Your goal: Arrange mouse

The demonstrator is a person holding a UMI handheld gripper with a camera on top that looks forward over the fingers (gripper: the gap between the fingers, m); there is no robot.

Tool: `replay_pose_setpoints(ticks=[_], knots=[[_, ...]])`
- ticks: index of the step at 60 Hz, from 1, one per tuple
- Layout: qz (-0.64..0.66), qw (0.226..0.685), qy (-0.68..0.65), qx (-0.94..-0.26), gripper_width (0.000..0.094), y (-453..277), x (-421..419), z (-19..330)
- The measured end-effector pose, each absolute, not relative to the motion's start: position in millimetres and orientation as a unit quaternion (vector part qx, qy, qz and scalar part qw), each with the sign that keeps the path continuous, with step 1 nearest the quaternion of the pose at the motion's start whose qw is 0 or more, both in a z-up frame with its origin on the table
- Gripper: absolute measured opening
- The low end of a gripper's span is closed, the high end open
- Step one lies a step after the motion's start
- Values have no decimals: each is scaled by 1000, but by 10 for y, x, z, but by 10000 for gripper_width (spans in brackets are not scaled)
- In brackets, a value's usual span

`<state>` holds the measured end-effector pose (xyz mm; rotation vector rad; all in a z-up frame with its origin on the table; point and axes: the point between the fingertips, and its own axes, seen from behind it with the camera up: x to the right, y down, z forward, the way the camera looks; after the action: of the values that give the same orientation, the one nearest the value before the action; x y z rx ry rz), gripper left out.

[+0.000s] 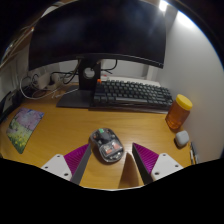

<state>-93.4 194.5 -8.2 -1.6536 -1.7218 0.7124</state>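
Note:
A dark grey mouse [106, 146] with a transparent shell lies on the wooden desk [60, 128], between and just ahead of my fingers. My gripper [110, 160] is open; the left pad [78, 156] and the right pad [145, 156] stand apart from the mouse with a gap at each side. The mouse rests on the desk on its own.
A black keyboard [132, 95] lies beyond the mouse, below a monitor [100, 35] on its stand [78, 98]. An orange bottle [179, 112] and a small white object [182, 139] stand to the right. A colourful card [24, 128] lies to the left.

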Motion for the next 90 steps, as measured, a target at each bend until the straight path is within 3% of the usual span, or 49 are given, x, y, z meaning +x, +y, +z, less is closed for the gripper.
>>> replay_pose_setpoints(ticks=[27,33,46,55,63,71,79,90], knots=[[270,306,-648,-643,858,2128,-1406,-147],[275,298,-648,-645,469,2096,-1401,-161],[249,292,-635,-670,363,2160,-1343,-126],[267,305,-615,-676,362,2010,-1370,475],[314,298,-621,-653,361,1317,-1513,1088],[363,266,-646,-616,360,188,-1577,1357],[383,227,-681,-581,360,-904,-1446,1193],[364,210,-714,-560,362,-1904,-1336,520]])
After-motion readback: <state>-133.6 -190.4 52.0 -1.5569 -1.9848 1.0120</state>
